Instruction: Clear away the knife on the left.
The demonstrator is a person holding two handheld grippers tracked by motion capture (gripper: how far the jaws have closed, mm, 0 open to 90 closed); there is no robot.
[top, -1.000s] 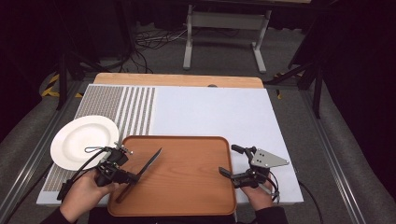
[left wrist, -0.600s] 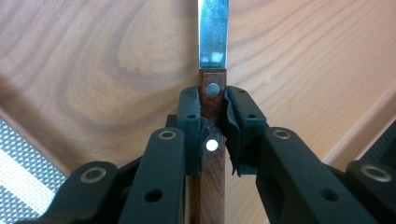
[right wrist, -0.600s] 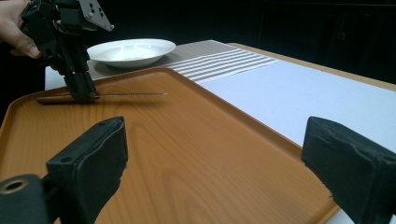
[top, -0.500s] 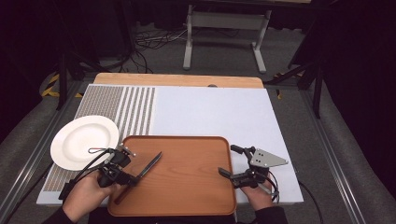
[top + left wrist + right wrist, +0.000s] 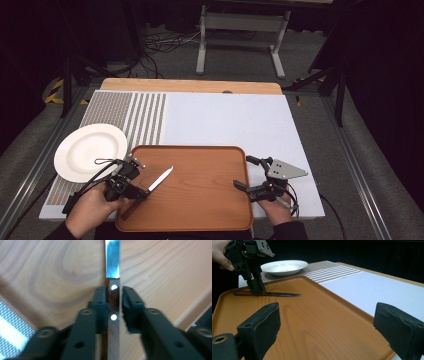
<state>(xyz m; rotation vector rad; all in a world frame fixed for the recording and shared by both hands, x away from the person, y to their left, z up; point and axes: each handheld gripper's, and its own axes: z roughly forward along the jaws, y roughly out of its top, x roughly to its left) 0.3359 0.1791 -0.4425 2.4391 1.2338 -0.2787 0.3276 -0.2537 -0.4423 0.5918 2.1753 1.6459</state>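
Note:
A knife with a brown wooden handle and steel blade lies flat on the wooden tray, near its left side. My left gripper points down over the handle. Its jaws have just been opening, and the handle sits between them with a thin gap at one pad in the left gripper view. The right gripper view shows the knife resting on the tray under the left gripper. My right gripper stands wide open at the tray's right edge, nothing between its jaws.
A white plate sits left of the tray on the striped end of the mat, also seen far off from the right gripper. The white mat stretches beyond the tray. A metal stand and cables lie past the table.
The knife's blade has come down slightly and now lies flat on the tray. The left jaws have parted a little from the handle. Both hands have kept their place.

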